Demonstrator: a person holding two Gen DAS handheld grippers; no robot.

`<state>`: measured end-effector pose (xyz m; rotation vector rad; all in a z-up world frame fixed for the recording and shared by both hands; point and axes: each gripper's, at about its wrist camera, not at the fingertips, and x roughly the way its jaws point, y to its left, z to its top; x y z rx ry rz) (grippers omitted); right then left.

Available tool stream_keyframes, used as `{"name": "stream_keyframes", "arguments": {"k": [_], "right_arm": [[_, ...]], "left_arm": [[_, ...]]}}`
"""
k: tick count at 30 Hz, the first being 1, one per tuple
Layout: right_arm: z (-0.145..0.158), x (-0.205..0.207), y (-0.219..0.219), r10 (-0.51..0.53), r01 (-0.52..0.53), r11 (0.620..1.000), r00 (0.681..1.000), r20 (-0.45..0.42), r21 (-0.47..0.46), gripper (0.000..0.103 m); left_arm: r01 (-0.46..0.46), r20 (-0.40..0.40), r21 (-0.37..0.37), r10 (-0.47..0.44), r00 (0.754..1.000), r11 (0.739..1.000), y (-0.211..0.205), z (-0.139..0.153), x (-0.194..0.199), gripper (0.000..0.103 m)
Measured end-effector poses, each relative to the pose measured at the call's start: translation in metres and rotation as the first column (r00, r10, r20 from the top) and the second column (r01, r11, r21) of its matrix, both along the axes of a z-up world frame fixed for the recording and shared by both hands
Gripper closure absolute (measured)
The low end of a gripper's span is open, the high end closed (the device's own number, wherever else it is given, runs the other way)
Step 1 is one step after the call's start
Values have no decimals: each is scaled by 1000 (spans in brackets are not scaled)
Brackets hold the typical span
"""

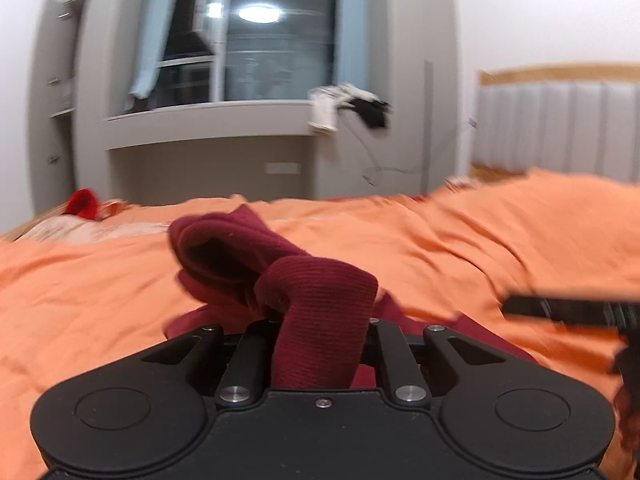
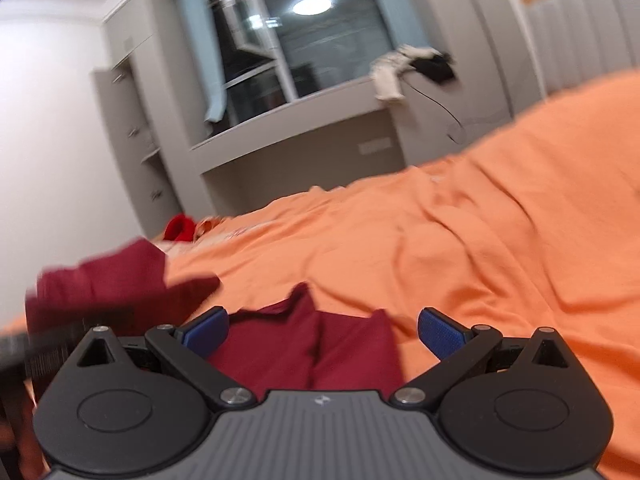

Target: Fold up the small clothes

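Two grippers over orange bedsheet [image 2: 480, 220]: left gripper [image 1: 320, 320] clamps maroon knit garment [image 1: 320, 300]; right gripper [image 2: 323, 332] spread wide, nothing between.

- My left wrist view sits low over the orange bedspread [image 1: 460, 240], facing level toward the window [image 1: 256, 36], with the left gripper [image 1: 320, 316] filling its lower edge.
- My right wrist view is equally low and close, but rolled, so the bedspread [image 2: 480, 240] climbs rightward.
- Both share the window [image 2: 304, 36], the clothes on its sill [image 1: 348, 108] [image 2: 408, 68] and the maroon garment [image 1: 320, 304] [image 2: 312, 348].
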<state>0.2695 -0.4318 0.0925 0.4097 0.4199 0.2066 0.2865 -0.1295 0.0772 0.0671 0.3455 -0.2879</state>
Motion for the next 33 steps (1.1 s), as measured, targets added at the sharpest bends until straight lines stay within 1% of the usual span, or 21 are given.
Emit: {"name": "stream_keyframes", "arguments": {"k": [4,6,8,10,11,13,14,17,18,19,20,23,26,27,28,29,30,31,32,33], "right_arm": [[-12,7,-32,-2,11,991,998,-71,132,0],[-17,14,-37,5,12,985,996,-94,171,0],[-21,16,-40,18,4,981,994,-108,195,0],[-25,17,-40,34,-9,976,993,-112,217,0],[-26,18,-39,39,-12,973,993,-113,230,0],[-30,20,-39,53,-21,965,992,-117,260,0],[-31,23,-37,59,-24,961,991,-122,274,0],[-36,28,-34,78,-30,947,987,-139,320,0],[-37,29,-30,82,-31,944,986,-142,330,0],[-38,31,-29,89,-34,940,985,-146,340,0],[-39,33,-29,98,-40,935,984,-148,352,0],[-38,36,-23,131,-65,921,980,-147,384,0],[-39,41,-16,170,-80,901,970,-176,427,0],[-40,43,-14,178,-83,896,967,-182,437,0],[-41,44,-12,184,-90,894,967,-177,439,1],[-40,45,-8,187,-96,898,967,-174,430,5],[-40,47,-5,184,-97,905,967,-178,414,7],[-40,49,-2,178,-94,915,967,-183,393,14],[-40,51,2,169,-90,924,968,-187,371,21],[-41,53,5,162,-86,932,967,-194,351,26]], "left_arm": [[106,-49,86,-102,994,991,-41,-19,-11,88],[128,-61,146,-121,991,981,-54,-33,-19,87],[146,-69,183,-135,988,972,-61,-43,-25,85],[151,-74,190,-140,987,970,-64,-51,-30,78],[155,-75,187,-143,987,970,-64,-52,-31,76],[163,-75,179,-152,985,970,-61,-53,-36,69],[169,-74,179,-158,985,969,-60,-53,-38,66],[195,-52,182,-189,981,964,-59,-52,-47,51],[206,-39,184,-202,979,961,-62,-50,-50,43],[213,-27,188,-212,977,959,-62,-49,-54,39],[220,-17,197,-221,975,956,-63,-48,-55,39],[234,2,226,-241,971,946,-66,-47,-66,38],[233,22,232,-245,969,944,-67,-45,-74,39],[234,29,234,-248,968,944,-67,-44,-75,43],[236,34,238,-251,967,942,-67,-43,-77,50],[238,38,246,-255,966,940,-68,-43,-78,54],[239,44,257,-258,965,937,-68,-43,-80,60],[242,47,266,-263,964,933,-69,-44,-81,66],[244,46,278,-267,963,929,-70,-46,-81,70],[244,45,287,-268,962,926,-71,-48,-82,74]]}}
